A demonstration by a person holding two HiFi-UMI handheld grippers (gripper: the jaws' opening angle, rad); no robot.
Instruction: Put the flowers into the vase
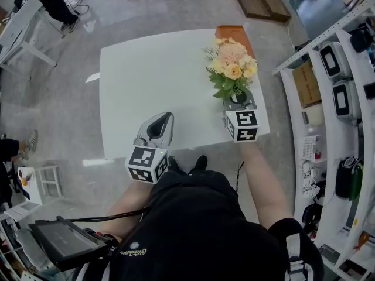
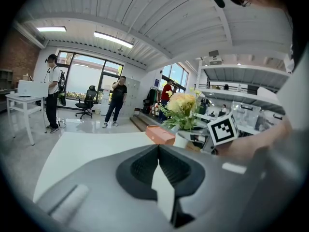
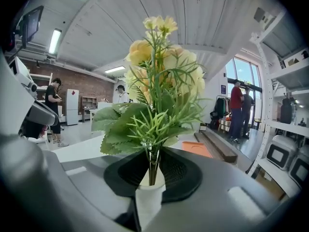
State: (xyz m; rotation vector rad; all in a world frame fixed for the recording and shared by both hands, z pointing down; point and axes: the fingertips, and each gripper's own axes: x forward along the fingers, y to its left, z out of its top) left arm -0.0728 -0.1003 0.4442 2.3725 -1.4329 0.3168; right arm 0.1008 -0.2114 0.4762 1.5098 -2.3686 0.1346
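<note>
A bunch of yellow and peach flowers (image 1: 232, 66) with green leaves stands upright at the right side of the white table (image 1: 146, 81). In the right gripper view its stems (image 3: 153, 166) run down into the mouth of a white vase (image 3: 149, 192). My right gripper (image 1: 237, 102) sits at the bunch's base, one jaw on each side of the stems; a small gap shows beside them, so it is open. My left gripper (image 1: 158, 123) hovers near the table's front edge, shut and empty. The left gripper view shows the flowers (image 2: 183, 108) and vase (image 2: 182, 139) at right.
An orange flat box (image 1: 234, 33) lies at the table's far edge behind the flowers. White shelving (image 1: 334, 98) with devices runs along the right. Several people stand far off across the room. A tablet hangs at the person's left hip.
</note>
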